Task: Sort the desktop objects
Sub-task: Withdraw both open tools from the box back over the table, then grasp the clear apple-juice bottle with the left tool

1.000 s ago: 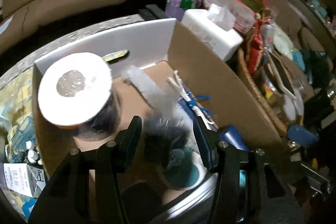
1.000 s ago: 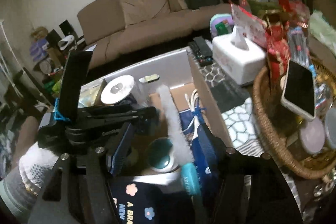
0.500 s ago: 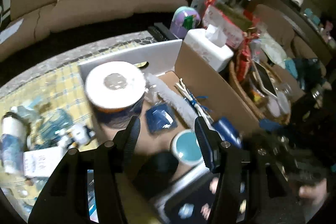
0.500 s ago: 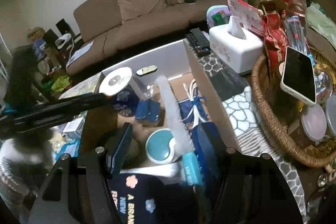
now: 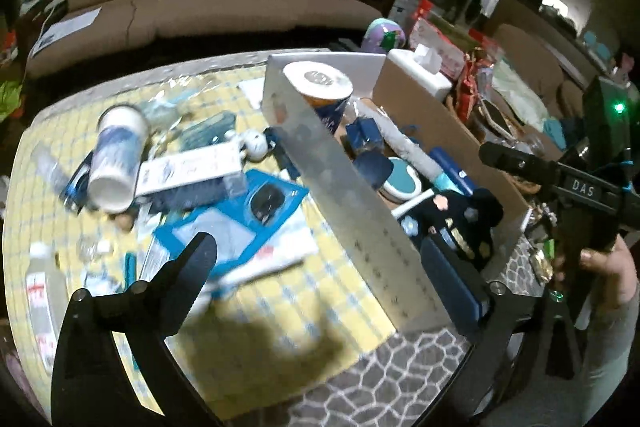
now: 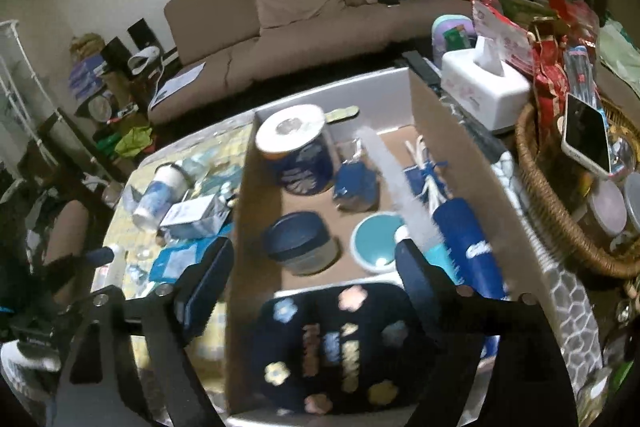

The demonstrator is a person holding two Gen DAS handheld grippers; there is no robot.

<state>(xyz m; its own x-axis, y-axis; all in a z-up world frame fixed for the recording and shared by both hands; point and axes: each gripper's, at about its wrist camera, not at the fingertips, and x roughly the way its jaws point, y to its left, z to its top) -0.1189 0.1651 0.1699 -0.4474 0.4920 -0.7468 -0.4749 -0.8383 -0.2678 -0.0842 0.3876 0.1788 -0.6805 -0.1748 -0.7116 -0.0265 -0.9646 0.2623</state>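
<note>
Left gripper (image 5: 320,263): jaws have just been opening and are now standing wide, nothing between them. It is hanging over the yellow checked tablecloth (image 5: 248,311), with the near corner of the open cardboard box (image 5: 360,211) showing in the gap between its fingers.

Right gripper (image 6: 316,269): jaws have also just been opening, now wide, gripping nothing. It is sitting over the box's (image 6: 452,131) near end, one finger outside the left wall, the other over the contents.

Inside the box:
- white toilet-paper roll in a dark blue wrapper (image 6: 298,147), standing upright in the far left corner
- small blue crumpled pouch (image 6: 356,183) just beside it
- round dark-lidded jar (image 6: 300,243), mid-left
- teal round dish with a white rim (image 6: 378,241), right of the jar
- long white fuzzy brush (image 6: 394,179), lying diagonally above the dish
- dark blue cylindrical can (image 6: 468,247) along the right wall
- black pouch with flower print and lettering (image 6: 336,343) filling the near end

Unsorted items are lying on the cloth left of the box: white-and-blue tumbler on its side (image 5: 118,157), white rectangular carton (image 5: 188,169), blue blister card holding a black round part (image 5: 244,215), clear bottle with a red-and-white label (image 5: 44,291).

White tissue box (image 6: 486,91) and brown wicker basket (image 6: 536,187) are sitting right of the box; a white-edged phone (image 6: 586,133) is lying in the basket.
</note>
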